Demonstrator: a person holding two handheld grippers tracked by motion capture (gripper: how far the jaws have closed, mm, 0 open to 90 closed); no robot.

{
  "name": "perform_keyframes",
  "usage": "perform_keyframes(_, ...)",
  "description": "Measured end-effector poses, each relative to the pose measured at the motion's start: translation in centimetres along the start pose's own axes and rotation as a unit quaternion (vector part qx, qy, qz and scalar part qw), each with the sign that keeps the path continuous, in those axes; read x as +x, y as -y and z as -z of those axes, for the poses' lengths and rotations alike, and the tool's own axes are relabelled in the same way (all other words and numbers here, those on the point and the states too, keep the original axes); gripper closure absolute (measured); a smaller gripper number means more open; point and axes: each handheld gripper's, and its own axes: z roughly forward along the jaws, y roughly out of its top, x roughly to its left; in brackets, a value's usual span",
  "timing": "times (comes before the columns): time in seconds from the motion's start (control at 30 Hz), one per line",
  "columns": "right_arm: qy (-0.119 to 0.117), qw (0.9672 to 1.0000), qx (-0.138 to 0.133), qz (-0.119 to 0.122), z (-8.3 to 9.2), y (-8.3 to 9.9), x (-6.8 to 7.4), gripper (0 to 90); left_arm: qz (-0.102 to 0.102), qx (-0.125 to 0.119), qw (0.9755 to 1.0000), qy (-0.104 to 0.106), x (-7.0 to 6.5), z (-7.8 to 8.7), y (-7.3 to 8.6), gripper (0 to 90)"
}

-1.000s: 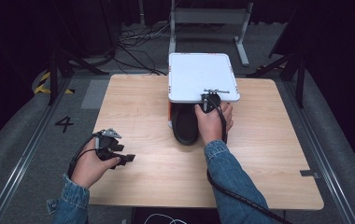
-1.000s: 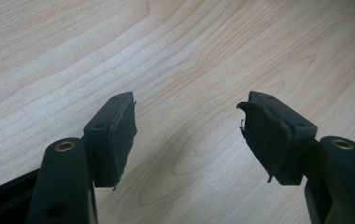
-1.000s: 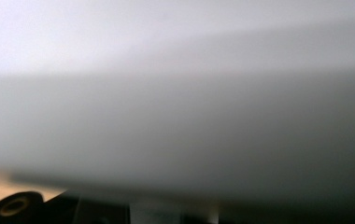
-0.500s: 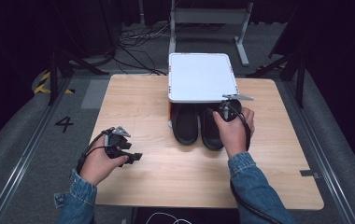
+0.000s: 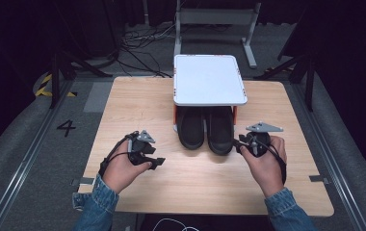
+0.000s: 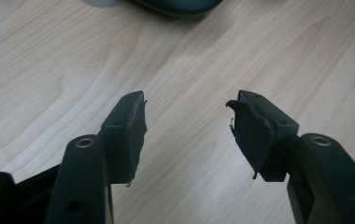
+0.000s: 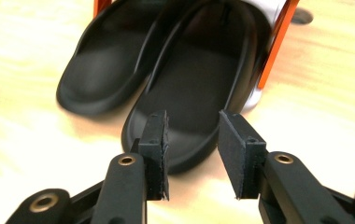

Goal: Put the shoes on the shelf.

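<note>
High view: both grippers, left and right, jaws apart, just closing (nothing between); slippers under shelf.

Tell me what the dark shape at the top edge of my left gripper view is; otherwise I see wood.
Observer: A heel, most likely of the left slipper; a black pair lies side by side on the table.
Operator: Where do the toes point?
Observer: Away from you, tucked under a white-topped rack.
Operator: Are the right tongs gripping one?
Observer: No. The right tongs have just been closing with nothing between them, beside the right slipper.
</note>
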Motion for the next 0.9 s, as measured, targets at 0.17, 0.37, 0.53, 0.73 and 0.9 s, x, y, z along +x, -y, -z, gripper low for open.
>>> perform_keyframes(0.17, -0.002, 0.9999, 0.005, 0.013, 0.6, 2.3, 0.5, 68.0, -0.007, 0.001, 1.0, 0.002, -1.4, -1.1, -0.6, 45.8)
perform_keyframes(0.37, -0.001, 0.9997, 0.011, 0.022, 0.2, 3.9, 0.8, 72.1, 0.0, -0.007, 0.9999, 0.014, -2.7, -2.5, -1.3, 52.0)
perform_keyframes(0.53, -0.002, 0.9994, 0.019, 0.028, -0.8, 4.9, 0.8, 75.8, 0.005, -0.026, 0.9995, 0.016, -3.2, -4.0, -1.9, 57.6)
perform_keyframes(0.73, -0.01, 0.9994, 0.012, 0.03, -1.7, 5.6, 0.8, 83.6, 0.01, -0.037, 0.9992, 0.009, -3.2, -5.3, -2.6, 69.1)
perform_keyframes(0.9, -0.018, 0.9991, 0.01, 0.036, -2.6, 5.8, 1.5, 87.1, 0.02, -0.036, 0.999, 0.015, -3.4, -6.3, -3.1, 78.1)
